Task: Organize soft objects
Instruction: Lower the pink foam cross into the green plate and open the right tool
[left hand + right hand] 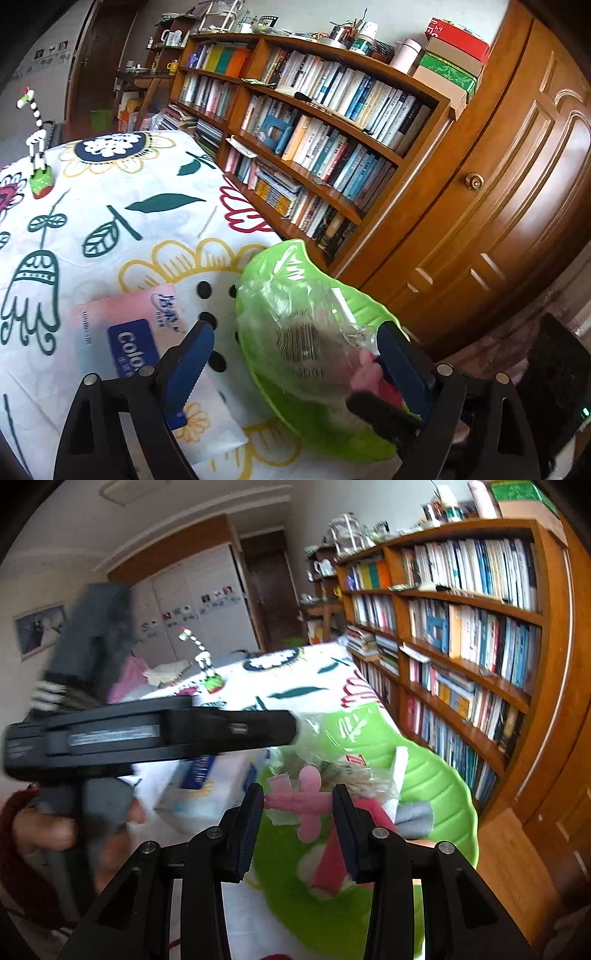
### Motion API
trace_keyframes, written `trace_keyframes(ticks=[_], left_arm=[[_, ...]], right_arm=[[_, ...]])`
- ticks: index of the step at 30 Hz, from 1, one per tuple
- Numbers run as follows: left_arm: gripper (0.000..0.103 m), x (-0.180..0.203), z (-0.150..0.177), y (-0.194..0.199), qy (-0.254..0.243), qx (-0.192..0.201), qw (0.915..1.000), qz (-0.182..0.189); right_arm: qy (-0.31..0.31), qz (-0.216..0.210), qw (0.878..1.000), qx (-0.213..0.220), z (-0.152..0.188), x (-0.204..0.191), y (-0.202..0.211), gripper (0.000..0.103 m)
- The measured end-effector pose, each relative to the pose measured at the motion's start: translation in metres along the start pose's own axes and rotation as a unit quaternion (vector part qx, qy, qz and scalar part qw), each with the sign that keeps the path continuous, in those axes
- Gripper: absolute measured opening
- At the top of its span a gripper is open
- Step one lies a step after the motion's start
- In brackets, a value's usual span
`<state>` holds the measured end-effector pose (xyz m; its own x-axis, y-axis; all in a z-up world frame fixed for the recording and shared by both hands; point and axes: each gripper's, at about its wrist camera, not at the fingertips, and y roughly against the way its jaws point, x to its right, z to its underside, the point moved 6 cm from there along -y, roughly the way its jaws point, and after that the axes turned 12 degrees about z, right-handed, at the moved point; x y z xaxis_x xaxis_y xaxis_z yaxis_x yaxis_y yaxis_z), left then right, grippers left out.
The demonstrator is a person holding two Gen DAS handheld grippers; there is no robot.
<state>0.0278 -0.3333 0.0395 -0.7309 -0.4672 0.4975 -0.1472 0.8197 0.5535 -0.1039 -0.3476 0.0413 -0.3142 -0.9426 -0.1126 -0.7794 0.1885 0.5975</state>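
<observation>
1. I hold the pink toy (301, 805) in my right tongs (299, 812), narrowed on its flat foam-like limbs, just over the green bowl (439, 775); I'd lower it and let go only once it rests inside
2. My left tongs (295, 369) gape wide, holding nothing, straddling the crinkly clear bag (306, 325) already in the bowl
3. The bowl is hard ribbed plastic; the tissue pack (122, 332) beside it on the surface (147, 221) is soft and slick and looks like the next thing to fetch
</observation>
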Motion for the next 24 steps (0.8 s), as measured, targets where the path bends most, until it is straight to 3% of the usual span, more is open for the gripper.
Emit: trace_keyframes(ticks=[9,17,24], left_arm=[[0.102,-0.002,0.003,0.025,-0.037,0.028,0.9972,-0.059],[0.103,-0.001,0.009,0.043,-0.063,0.040,0.9942,-0.077],[0.103,-0.004,0.010,0.061,-0.068,0.057,0.9914,-0.096]], right_arm=[[-0.001,0.007,1.000,-0.030,0.000,0.001,-0.017,0.040],[-0.033,0.024,0.999,0.002,-0.013,0.018,0.001,0.049],[-0.047,0.027,0.998,0.029,-0.032,0.028,0.007,0.050]])
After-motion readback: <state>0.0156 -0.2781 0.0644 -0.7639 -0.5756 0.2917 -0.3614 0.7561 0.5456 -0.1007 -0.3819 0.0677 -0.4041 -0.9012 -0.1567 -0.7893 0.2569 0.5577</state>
